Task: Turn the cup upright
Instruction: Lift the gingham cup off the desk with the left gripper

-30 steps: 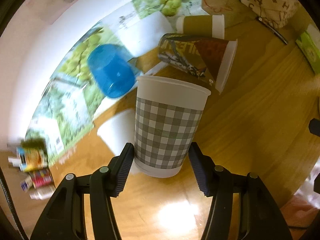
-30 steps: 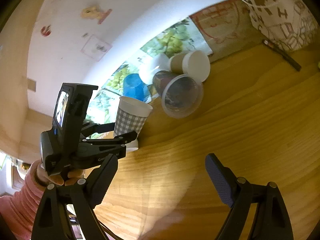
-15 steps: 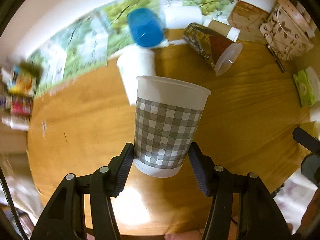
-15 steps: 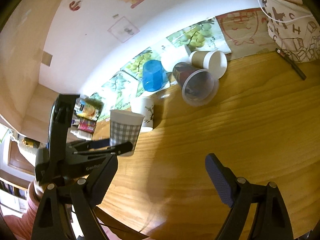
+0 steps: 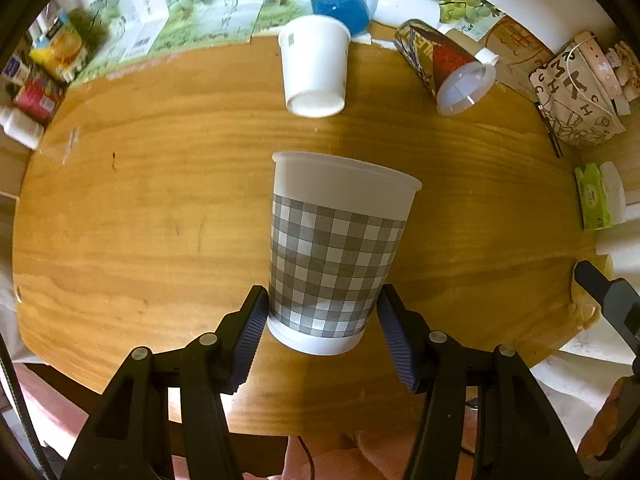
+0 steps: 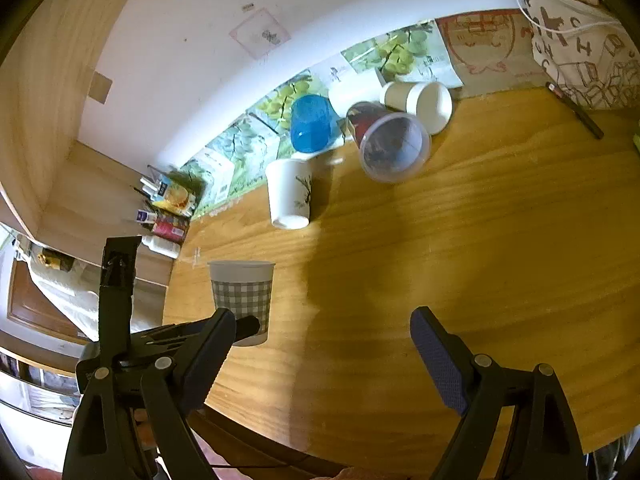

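Grey-checked white cup (image 5: 336, 256), upright, seemingly above the tabletop

Not much legible here tbh. The patterned bag (image 5: 576, 96) at the far right has big scattered letters, I can make out C, H, M and R on it (image 6: 576, 36). The dark printed cup (image 5: 436, 62) lying on its side has lettering, but it's too warped to read.

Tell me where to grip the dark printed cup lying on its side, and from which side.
Grip the dark printed cup across its mid-body from above, jaws straddling the wall. It lies on the table with its mouth towards the right wrist camera; the brown paper cup crowds its far side.
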Demonstrator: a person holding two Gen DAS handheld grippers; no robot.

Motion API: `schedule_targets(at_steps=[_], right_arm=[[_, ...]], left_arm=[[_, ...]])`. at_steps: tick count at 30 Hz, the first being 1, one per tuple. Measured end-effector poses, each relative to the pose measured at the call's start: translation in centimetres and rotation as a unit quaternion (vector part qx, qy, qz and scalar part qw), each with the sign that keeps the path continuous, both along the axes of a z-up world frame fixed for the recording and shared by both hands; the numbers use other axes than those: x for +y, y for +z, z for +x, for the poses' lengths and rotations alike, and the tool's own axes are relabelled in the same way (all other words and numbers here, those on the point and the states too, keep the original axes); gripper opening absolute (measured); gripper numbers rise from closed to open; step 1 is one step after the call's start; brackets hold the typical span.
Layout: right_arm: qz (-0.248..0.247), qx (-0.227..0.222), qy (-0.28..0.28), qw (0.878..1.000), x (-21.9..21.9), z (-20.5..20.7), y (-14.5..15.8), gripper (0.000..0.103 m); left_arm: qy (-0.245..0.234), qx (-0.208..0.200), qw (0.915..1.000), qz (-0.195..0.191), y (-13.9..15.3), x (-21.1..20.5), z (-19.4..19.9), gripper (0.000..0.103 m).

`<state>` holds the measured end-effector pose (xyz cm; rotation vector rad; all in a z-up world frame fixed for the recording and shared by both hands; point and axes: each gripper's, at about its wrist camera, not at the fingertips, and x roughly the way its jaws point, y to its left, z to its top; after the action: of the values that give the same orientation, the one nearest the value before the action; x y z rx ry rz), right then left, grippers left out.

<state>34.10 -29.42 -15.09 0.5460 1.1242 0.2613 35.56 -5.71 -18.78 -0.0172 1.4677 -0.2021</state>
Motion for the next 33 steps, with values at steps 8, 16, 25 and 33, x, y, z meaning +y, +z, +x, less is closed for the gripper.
schedule_targets(at_steps=[8,16,25,33], right_arm=[[-0.026,0.014,0.019,0.999,1.4,-1.4,-1.3,0.090],[-0.050,0.022,0.029,0.998,2.0,-1.8,-2.3,0.090],[-0.056,0.032,0.034,0.997,1.9,-1.6,-3.0,0.090],[-0.059,0.036,0.042,0.997,2.4,-1.1,-3.4,0.090]], left_arm=[[0.016,0.014,0.9993,-0.030,-1.3,-0.1,-0.9,0.060],[0.024,0.035,0.9986,-0.032,-3.4,-0.5,-1.5,0.061],[0.033,0.046,0.9972,-0.048,-4.7,-1.1,-1.5,0.061],[0.036,0.057,0.9961,-0.056,-5.6,-1.2,-1.8,0.061]])
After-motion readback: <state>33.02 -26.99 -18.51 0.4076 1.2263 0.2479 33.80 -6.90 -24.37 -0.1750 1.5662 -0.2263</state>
